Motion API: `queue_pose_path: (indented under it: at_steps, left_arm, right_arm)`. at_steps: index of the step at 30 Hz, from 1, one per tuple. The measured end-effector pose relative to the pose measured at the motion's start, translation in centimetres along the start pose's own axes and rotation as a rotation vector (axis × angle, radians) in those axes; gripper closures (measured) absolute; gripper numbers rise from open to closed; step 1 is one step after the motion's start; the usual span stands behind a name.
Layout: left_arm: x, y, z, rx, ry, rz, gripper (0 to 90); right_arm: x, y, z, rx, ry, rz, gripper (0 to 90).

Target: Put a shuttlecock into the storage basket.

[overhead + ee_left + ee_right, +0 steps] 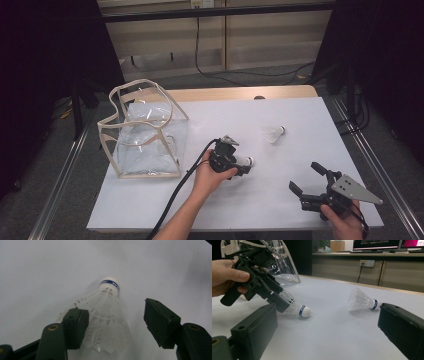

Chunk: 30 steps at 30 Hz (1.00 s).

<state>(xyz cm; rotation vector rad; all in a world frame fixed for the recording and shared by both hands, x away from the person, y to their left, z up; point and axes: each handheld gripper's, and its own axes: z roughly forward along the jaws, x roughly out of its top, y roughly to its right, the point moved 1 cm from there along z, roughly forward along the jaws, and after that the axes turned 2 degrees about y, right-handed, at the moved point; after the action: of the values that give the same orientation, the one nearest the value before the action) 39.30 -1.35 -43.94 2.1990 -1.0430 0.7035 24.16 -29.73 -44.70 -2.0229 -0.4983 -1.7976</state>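
A white shuttlecock (pixel 247 161) (pixel 106 312) with a blue band lies on its side on the white table (pixel 280 200). My left gripper (pixel 242 166) (pixel 115 315) is open around its feather skirt. The left jaw touches the feathers and the right jaw stands clear of them. The right gripper view shows that gripper (pixel 279 300) straddling the shuttlecock (pixel 298 308), cork pointing away from the hand. A second shuttlecock (pixel 275 133) (pixel 362 300) lies farther back on the right. My right gripper (pixel 304 176) (pixel 328 312) is open and holds nothing near the front right.
A clear plastic bag (pixel 145 130) (pixel 279 262) with beige trim stands open at the table's left. A black cable (pixel 175 195) trails from the left gripper toward the front edge. A wooden strip (pixel 240 93) borders the table's far edge.
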Motion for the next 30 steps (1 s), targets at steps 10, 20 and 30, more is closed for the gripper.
queue_pose_path:
  at_steps: [10,20,30]
  left_arm:
    - [0.0,-0.1,0.6,0.008,0.006,-0.001,51.8]
    - [-0.1,-0.3,1.1,0.011,0.006,-0.008,61.4]
    - [-0.1,-0.3,1.2,0.001,0.025,-0.016,77.9]
  right_arm:
    - [0.0,0.1,-0.1,-0.002,0.002,-0.001,2.2]
    - [0.0,0.1,-0.3,-0.009,-0.001,0.003,2.2]
    - [0.0,0.2,-0.3,-0.01,-0.001,0.002,2.2]
